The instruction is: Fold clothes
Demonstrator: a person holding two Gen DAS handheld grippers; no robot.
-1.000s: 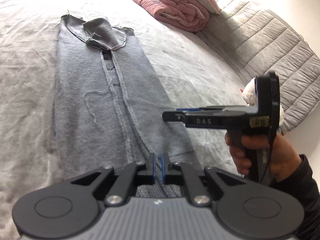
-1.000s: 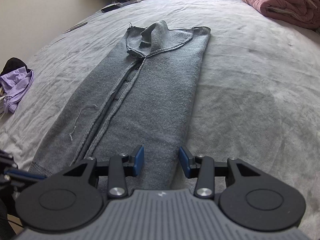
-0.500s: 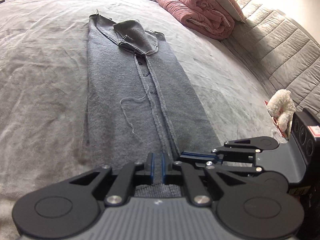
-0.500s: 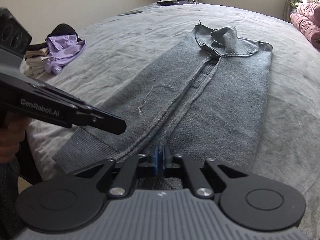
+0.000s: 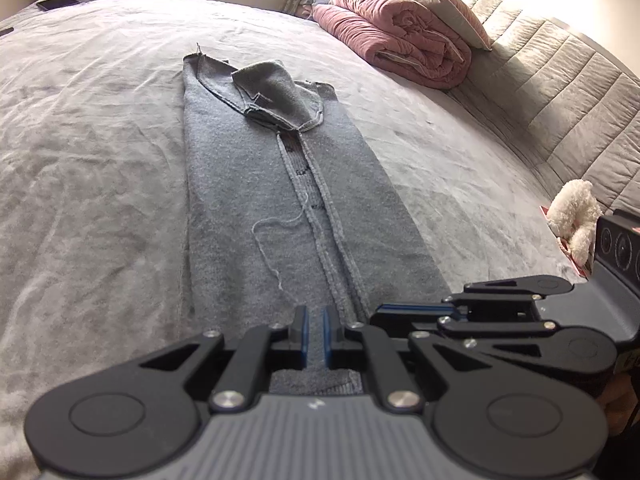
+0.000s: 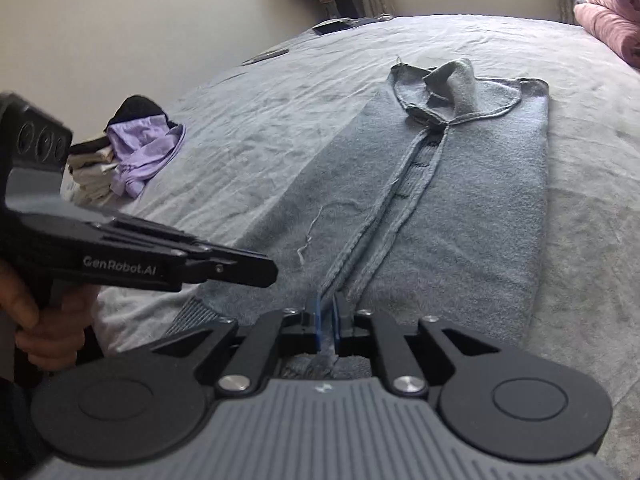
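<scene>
A grey knitted cardigan (image 5: 288,208) lies flat and lengthwise on the bed, sides folded in to a long strip, collar at the far end. It also shows in the right wrist view (image 6: 460,208). My left gripper (image 5: 315,336) is shut on the near hem of the cardigan, cloth between its blue pads. My right gripper (image 6: 327,324) is shut on the same hem next to the button band. In the left wrist view the right gripper (image 5: 404,312) sits just right of mine. In the right wrist view the left gripper (image 6: 240,270) is at the left.
The grey bedspread (image 5: 80,160) surrounds the cardigan. A folded pink quilt (image 5: 400,52) and a pillow lie at the far right by the padded headboard (image 5: 560,92). A white plush toy (image 5: 576,216) sits at the right edge. A pile of purple and white clothes (image 6: 132,152) lies at the left.
A second ago my right gripper was open over the hem. It closed on the hem by half a second ago. Both grippers have stayed on the hem since, and both views have tilted up slightly.
</scene>
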